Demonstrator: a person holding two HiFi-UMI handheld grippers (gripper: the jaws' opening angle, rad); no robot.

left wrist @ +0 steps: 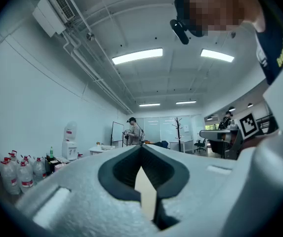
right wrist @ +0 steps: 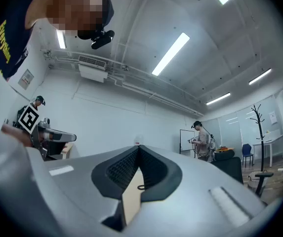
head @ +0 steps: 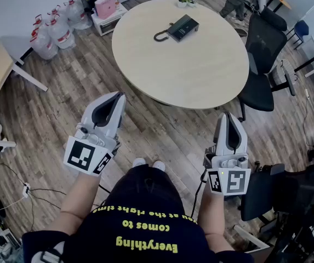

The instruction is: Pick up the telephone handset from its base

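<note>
Currently left claw point(head: 119, 96), right claw point(head: 229, 116) closed, empty; telephone point(head: 183, 27) on table point(head: 200, 75).

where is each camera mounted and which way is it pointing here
Head view: on the person's head, looking steeply down at the round table with the telephone; shirt, forearms, left gripper and right gripper show.
Left gripper view: rides the left gripper, looking forward across the room along its shut jaws; the person's shirt shows upper right.
Right gripper view: rides the right gripper, same direction, jaws shut; the person's shirt shows upper left.
Shared: both gripper views show the coat stand.
</note>
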